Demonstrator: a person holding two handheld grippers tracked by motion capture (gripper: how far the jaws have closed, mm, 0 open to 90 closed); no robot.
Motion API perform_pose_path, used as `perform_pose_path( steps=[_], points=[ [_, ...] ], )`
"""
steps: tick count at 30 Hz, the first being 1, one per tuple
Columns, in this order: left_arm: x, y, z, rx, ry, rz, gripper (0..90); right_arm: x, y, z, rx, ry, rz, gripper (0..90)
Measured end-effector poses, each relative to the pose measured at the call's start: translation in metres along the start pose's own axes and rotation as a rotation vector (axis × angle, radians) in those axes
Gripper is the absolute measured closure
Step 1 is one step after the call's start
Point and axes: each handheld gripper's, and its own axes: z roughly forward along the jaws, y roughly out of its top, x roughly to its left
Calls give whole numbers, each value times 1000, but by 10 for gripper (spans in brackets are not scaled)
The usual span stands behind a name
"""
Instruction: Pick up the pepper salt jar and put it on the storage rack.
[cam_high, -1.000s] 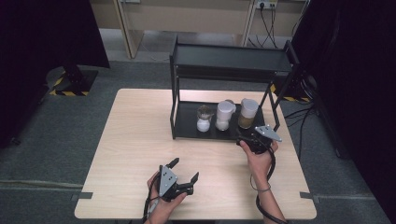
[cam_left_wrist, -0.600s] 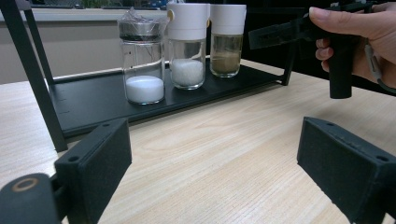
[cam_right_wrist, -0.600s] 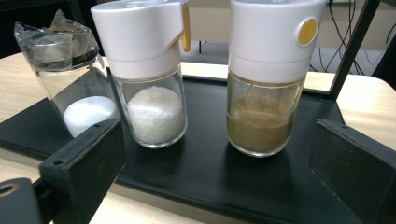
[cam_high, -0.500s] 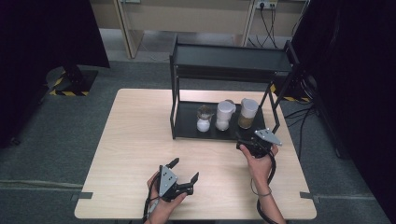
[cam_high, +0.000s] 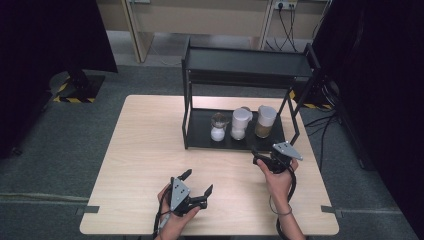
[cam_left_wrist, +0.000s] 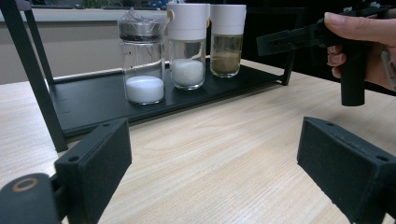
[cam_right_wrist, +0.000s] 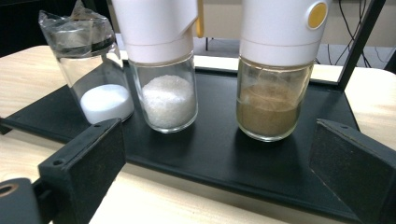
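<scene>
A black two-tier rack (cam_high: 245, 62) stands at the back right of the wooden table (cam_high: 145, 145). Its bottom shelf (cam_right_wrist: 327, 107) carries three jars in a row. A glass jar of white powder (cam_right_wrist: 100, 79) has a plastic-wrapped top. A white-capped jar of white crystals (cam_right_wrist: 163, 79) and a white-capped jar of brown powder (cam_right_wrist: 275, 88) stand beside it. My right gripper (cam_right_wrist: 219, 140) is open just in front of the shelf, facing the two capped jars, with nothing between its jaws. My left gripper (cam_high: 197, 181) rests open near the table's front edge, well back from the rack.
The rack's upright posts (cam_left_wrist: 35, 74) frame the shelf at both ends, and its top shelf overhangs the jars. In the left gripper view a hand holds the right gripper (cam_left_wrist: 327, 35) to the right of the jars. Bare tabletop stretches left of the rack.
My right gripper has drawn back a little from the shelf toward the table's front edge. The left gripper and the jars have stayed put.
</scene>
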Motion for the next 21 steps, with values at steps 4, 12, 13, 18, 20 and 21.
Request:
perform_pose_path(
  steps=[4, 12, 13, 18, 20, 21],
  points=[
    [0, 0, 0, 0, 0, -1, 95, 1, -2, -3, 2, 5, -2, 43],
    [0, 0, 0, -1, 1, -1, 95, 0, -5, -8, 3, 10, -1, 42],
    [0, 0, 0, -1, 1, -1, 95, 0, -5, -9, 4, 12, 1, 42],
    [0, 0, 0, -1, 1, -1, 95, 0, -8, -12, 4, 17, 3, 42],
    [0, 0, 0, -1, 1, -1, 95, 0, -9, -13, 4, 17, 1, 42],
    [0, 0, 0, -1, 1, -1, 95, 0, -9, -14, 5, 19, 2, 42]
  ],
)
